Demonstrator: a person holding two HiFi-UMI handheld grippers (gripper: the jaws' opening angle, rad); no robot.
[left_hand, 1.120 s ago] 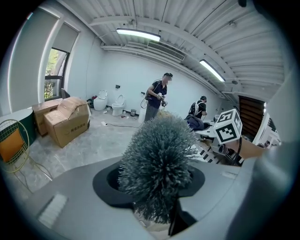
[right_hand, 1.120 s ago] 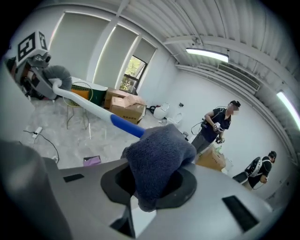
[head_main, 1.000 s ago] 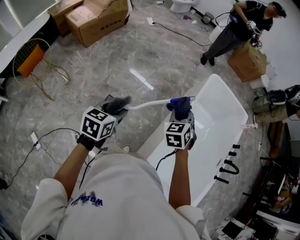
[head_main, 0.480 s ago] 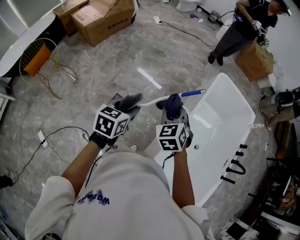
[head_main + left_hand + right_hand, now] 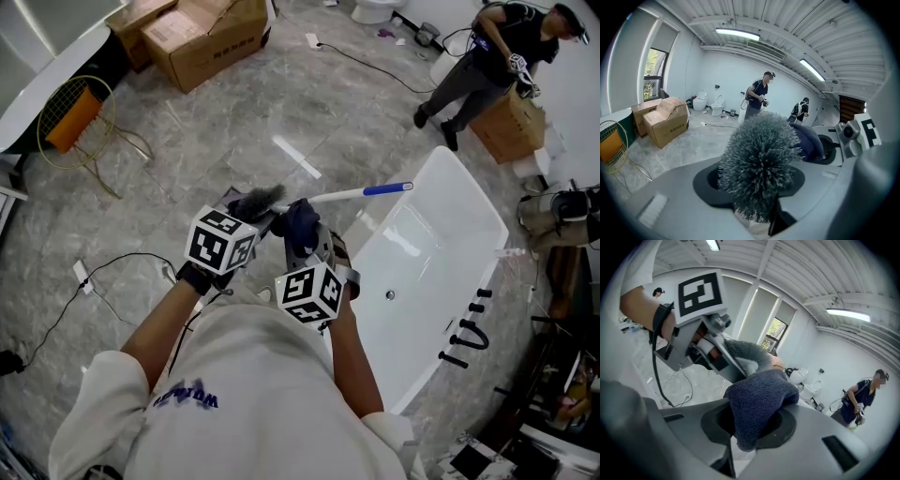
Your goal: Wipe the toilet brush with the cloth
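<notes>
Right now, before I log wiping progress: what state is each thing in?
toilet brush: gripped just below its bristles
cloth: bunched against the brush handle
left hand-held gripper: shut on the toilet brush
right hand-held gripper: shut on the cloth

Grey-bristled toilet brush (white handle); navy cloth beside bristles.
</notes>
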